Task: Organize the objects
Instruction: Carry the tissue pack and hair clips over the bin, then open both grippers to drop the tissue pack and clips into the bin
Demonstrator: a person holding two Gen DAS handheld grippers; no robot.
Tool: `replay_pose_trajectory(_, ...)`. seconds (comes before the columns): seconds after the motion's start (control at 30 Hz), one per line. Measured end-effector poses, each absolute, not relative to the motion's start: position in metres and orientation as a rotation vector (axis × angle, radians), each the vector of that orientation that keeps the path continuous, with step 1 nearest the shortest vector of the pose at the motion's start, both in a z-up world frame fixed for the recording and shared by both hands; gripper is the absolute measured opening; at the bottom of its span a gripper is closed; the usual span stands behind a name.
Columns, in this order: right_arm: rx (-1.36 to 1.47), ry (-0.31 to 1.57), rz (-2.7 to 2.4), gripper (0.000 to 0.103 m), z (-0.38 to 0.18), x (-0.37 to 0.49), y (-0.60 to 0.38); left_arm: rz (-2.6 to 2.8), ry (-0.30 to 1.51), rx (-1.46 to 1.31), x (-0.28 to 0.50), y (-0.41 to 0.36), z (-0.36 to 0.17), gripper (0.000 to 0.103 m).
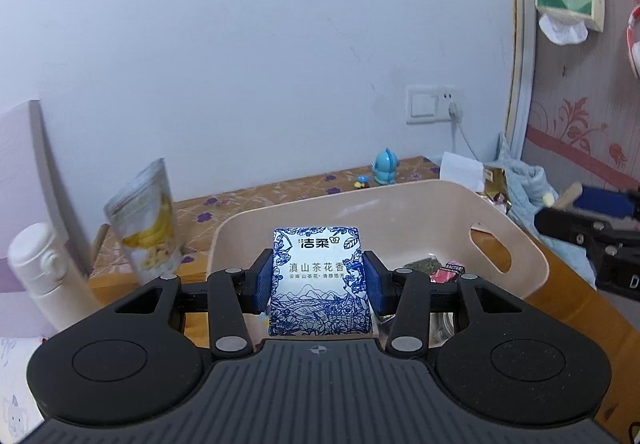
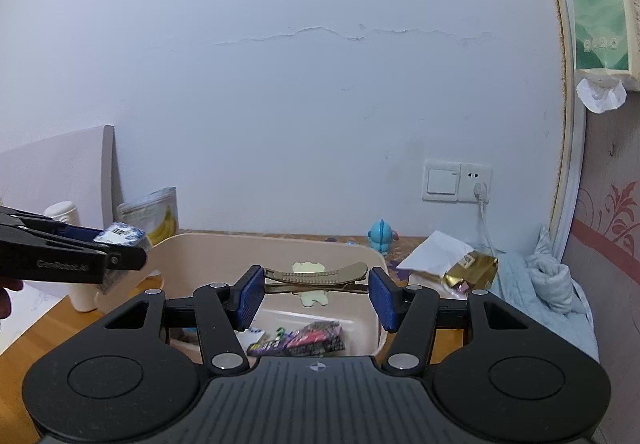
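Observation:
My left gripper (image 1: 318,280) is shut on a blue-and-white tissue pack (image 1: 319,284) and holds it above the near rim of a beige plastic basket (image 1: 516,240). The pack also shows at the left of the right wrist view (image 2: 120,236). My right gripper (image 2: 316,294) holds a long khaki hair clip (image 2: 320,276) with a pale yellow bear on it, its blue pads against the clip's two ends, over the same basket (image 2: 224,244). A dark snack packet (image 2: 304,340) lies inside the basket.
A banana chip pouch (image 1: 146,220) and a white bottle (image 1: 44,268) stand left of the basket. A blue toy figure (image 1: 386,166), white paper (image 1: 460,168), a gold wrapper (image 2: 472,270) and a blue cloth (image 2: 548,284) lie at the right. The wall is close behind.

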State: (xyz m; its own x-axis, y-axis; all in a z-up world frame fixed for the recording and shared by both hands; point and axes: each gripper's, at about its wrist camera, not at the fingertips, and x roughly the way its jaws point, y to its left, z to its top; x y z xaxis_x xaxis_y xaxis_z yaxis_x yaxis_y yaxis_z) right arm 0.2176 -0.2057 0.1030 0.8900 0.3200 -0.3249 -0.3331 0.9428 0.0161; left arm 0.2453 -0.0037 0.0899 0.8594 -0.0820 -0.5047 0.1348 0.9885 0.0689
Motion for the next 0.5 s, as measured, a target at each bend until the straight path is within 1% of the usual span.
replay_pose_trajectory(0.27,-0.036,0.374,0.341,0.055,0.100,0.260,-0.201,-0.105,0.631,0.121,0.294,-0.020,0.062,0.047)
replay_pose_trajectory(0.5,-0.016,0.512,0.374,0.055,0.078,0.294,-0.194,-0.099,0.732,0.132,0.325,-0.024,0.038,0.047)
